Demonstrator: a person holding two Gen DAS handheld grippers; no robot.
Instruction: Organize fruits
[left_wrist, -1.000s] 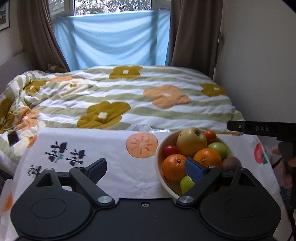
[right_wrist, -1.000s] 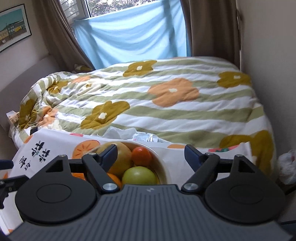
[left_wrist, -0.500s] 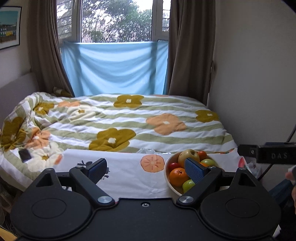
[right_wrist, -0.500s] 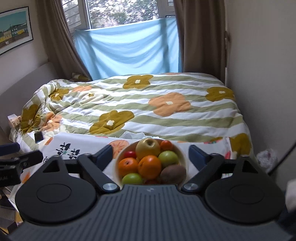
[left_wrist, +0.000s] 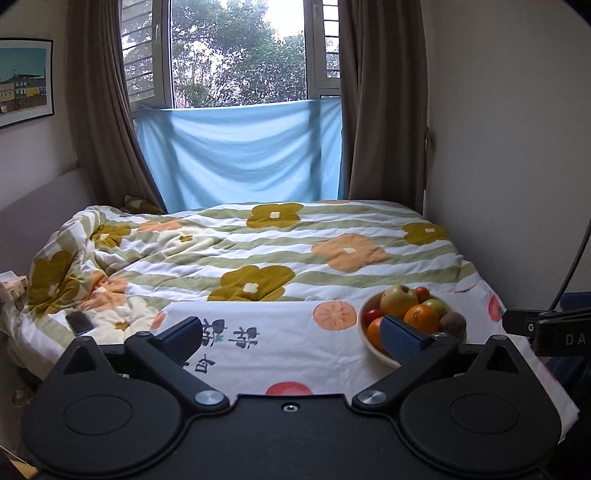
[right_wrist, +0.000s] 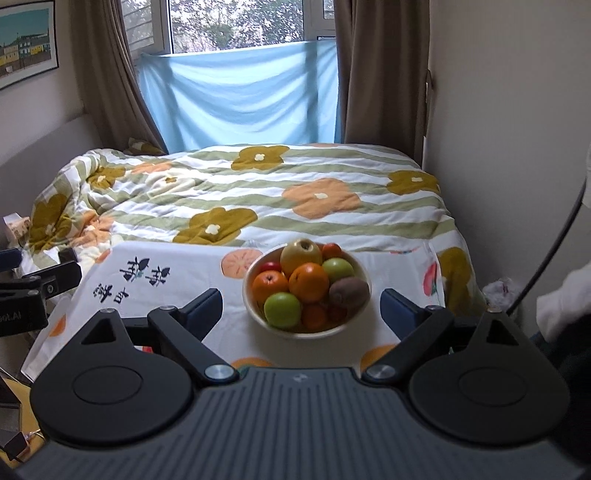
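Surface: white printed cloth (right_wrist: 177, 280) over table, just in front of bed.
Bed: floral striped quilt (right_wrist: 258, 192); phone (left_wrist: 79, 322) on left edge.
Room: window with blue sheet (right_wrist: 240, 96), brown curtains (right_wrist: 380, 74), framed picture (left_wrist: 24, 81).
Fruits: heaped in cream bowl (right_wrist: 258, 314) on cloth's right half.
Left gripper (left_wrist: 291, 338): spread wide, holding nothing.
Right gripper (right_wrist: 301, 306): spread wide, holding nothing, short of bowl.
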